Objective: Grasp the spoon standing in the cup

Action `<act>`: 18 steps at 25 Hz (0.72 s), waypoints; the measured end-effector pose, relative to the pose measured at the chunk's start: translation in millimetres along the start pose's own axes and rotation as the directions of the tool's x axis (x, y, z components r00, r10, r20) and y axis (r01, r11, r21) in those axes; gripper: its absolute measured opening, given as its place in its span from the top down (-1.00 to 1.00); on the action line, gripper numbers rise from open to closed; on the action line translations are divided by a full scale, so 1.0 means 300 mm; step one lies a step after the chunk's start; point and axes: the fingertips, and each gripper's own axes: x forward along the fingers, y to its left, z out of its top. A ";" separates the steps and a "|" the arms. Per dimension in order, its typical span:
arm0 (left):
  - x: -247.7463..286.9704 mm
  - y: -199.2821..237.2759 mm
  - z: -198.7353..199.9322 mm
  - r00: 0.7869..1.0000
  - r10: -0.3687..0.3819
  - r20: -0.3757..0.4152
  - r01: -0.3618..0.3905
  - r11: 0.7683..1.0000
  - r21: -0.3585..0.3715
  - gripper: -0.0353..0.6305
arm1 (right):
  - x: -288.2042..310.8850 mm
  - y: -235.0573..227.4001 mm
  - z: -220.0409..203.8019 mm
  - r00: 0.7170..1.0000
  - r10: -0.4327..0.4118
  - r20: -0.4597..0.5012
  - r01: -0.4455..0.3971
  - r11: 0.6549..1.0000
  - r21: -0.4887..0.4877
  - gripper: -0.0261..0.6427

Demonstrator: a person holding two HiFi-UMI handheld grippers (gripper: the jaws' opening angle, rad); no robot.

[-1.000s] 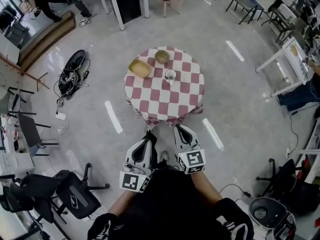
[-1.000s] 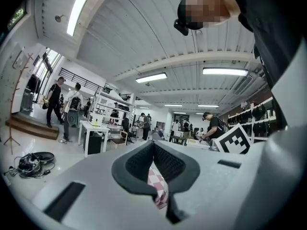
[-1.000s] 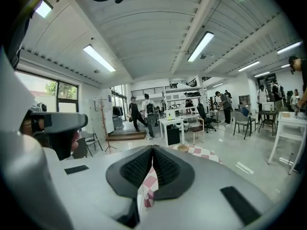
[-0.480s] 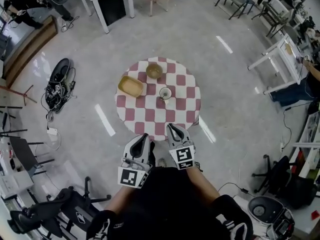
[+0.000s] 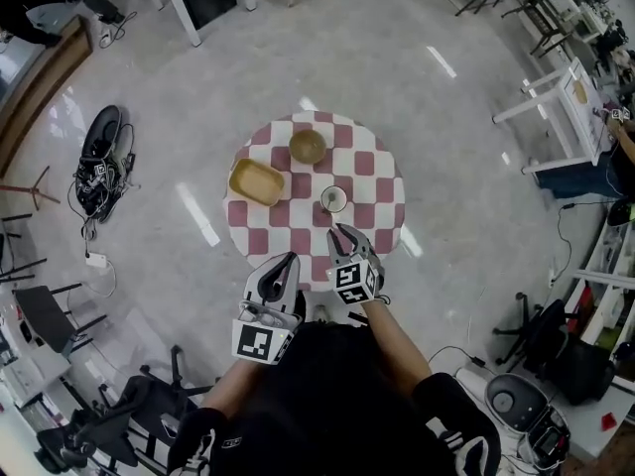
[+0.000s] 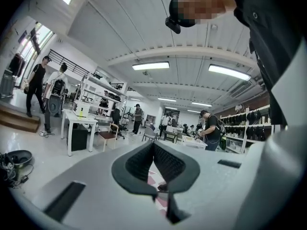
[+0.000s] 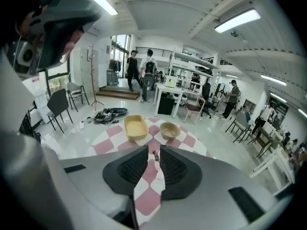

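A white cup [image 5: 334,199] with a spoon [image 5: 328,201] standing in it sits on the round red-and-white checked table [image 5: 268,216], right of centre. My right gripper [image 5: 339,230] reaches over the table's near edge, just short of the cup. In the right gripper view its jaws [image 7: 153,150] are opening, with a narrow gap and nothing between them. The spoon [image 7: 156,154] shows far off through that gap. My left gripper [image 5: 289,260] hangs back at the near edge. Its jaws [image 6: 153,145] are shut and empty.
A yellow basket [image 5: 256,181] and a tan bowl [image 5: 308,146] stand on the table's far left half. Cables and black gear [image 5: 94,162] lie on the floor at left. A white table [image 5: 556,97] stands at right, an office chair [image 5: 139,405] at lower left. Several people stand in the room.
The table has come nearer as the person stepped up to it. My right gripper has moved forward over the near edge toward the cup. The left gripper stays behind.
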 end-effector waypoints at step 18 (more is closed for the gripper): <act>0.138 0.154 -0.015 0.999 -0.016 -0.045 0.014 0.999 -0.042 0.87 | 0.303 -0.014 -0.138 0.978 -0.015 -0.208 -0.025 0.982 -0.188 0.73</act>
